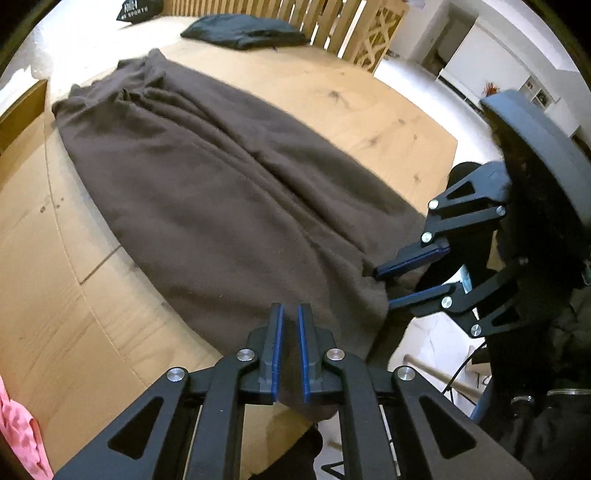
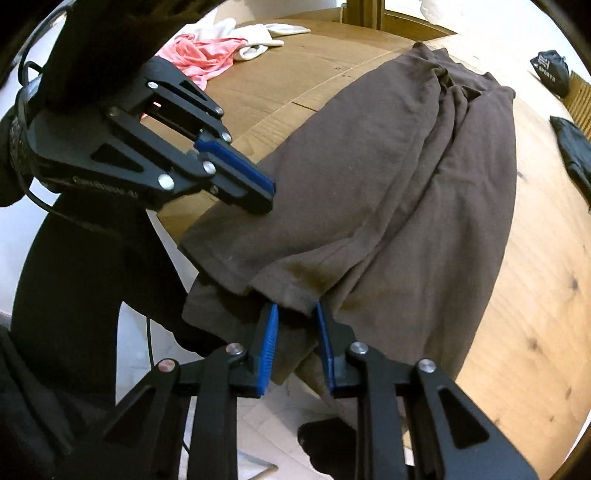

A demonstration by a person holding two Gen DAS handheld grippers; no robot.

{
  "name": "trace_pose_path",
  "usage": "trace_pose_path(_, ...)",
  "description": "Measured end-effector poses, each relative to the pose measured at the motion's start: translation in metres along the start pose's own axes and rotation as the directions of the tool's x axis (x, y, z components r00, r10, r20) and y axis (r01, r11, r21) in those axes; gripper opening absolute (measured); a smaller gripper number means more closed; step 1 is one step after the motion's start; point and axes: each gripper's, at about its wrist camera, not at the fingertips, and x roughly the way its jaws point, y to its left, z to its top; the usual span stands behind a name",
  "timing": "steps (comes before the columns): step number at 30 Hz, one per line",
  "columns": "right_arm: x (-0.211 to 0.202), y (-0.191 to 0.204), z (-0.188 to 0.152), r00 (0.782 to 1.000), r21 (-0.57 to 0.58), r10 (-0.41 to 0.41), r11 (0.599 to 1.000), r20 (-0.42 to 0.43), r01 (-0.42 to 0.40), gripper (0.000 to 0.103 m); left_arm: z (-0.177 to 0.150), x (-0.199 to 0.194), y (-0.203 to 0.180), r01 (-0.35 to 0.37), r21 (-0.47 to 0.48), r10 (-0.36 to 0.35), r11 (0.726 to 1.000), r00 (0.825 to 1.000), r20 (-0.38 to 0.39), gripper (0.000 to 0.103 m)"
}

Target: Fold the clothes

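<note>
A long brown garment lies folded lengthwise on the wooden table, its near end hanging over the table edge. My left gripper is shut on the near left edge of the cloth, which shows between its blue pads. My right gripper straddles the hem at the near right corner. Its jaws stand a little apart with cloth between them, and the pads do not visibly press. The cloth's underside at the edge is hidden.
A pink cloth and a white one lie at the table's left. A folded black garment and a printed black bag sit at the far end by a wooden slatted rail. A person's dark clothing is close by.
</note>
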Motion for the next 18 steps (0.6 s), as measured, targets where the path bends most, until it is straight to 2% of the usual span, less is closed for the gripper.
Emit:
trace_pose_path(2,0.002,-0.001,0.004,1.000,0.003,-0.017,1.000,-0.004,0.017,0.004,-0.001,0.004,0.000,-0.007,0.001,0.007,1.000,1.000,-0.011,0.007)
trace_pose_path(3,0.002,-0.003,0.005,1.000,0.020,-0.016,1.000,-0.004,0.016,0.004,-0.002,0.005,0.001,-0.006,-0.005,0.006,1.000,1.000,-0.010,0.009)
trace_pose_path(6,-0.017,-0.014,0.004,0.997,0.123,0.062,0.990,0.050,-0.068,0.003,-0.006,0.008,0.004,-0.015,-0.019,0.015,1.000,1.000,-0.016,0.009)
trace_pose_path(8,-0.032,-0.021,-0.004,0.988,0.201,0.138,0.968,0.072,-0.150,0.003,-0.009,0.010,0.005,-0.018,-0.022,0.018,1.000,1.000,-0.017,0.011)
trace_pose_path(10,-0.026,-0.020,-0.014,0.987,0.227,0.163,0.961,0.008,-0.161,0.003,-0.009,0.012,0.005,-0.016,-0.023,0.016,1.000,1.000,-0.015,0.011)
trace_pose_path(11,-0.017,-0.018,-0.021,0.983,0.216,0.174,0.963,-0.052,-0.159,0.003,-0.009,0.012,0.005,-0.017,-0.021,0.017,1.000,1.000,-0.016,0.011)
trace_pose_path(13,-0.013,-0.017,-0.028,0.986,0.222,0.137,0.969,-0.099,-0.113,0.005,-0.008,0.010,0.003,-0.029,-0.016,0.029,0.999,0.999,-0.015,0.013)
trace_pose_path(15,-0.028,-0.025,-0.029,0.990,0.272,0.135,0.955,-0.047,-0.118,0.011,-0.007,0.003,-0.003,-0.056,-0.009,0.056,0.998,0.998,-0.002,0.012)
trace_pose_path(17,-0.044,-0.036,-0.027,0.990,0.332,0.134,0.933,0.034,-0.138,0.014,-0.008,-0.008,-0.015,-0.045,0.002,0.045,0.999,0.998,0.041,0.013)
trace_pose_path(18,-0.047,-0.041,-0.022,0.990,0.353,0.126,0.925,0.064,-0.140,0.016,-0.009,-0.012,-0.023,-0.027,0.015,0.026,1.000,0.998,0.060,0.018)
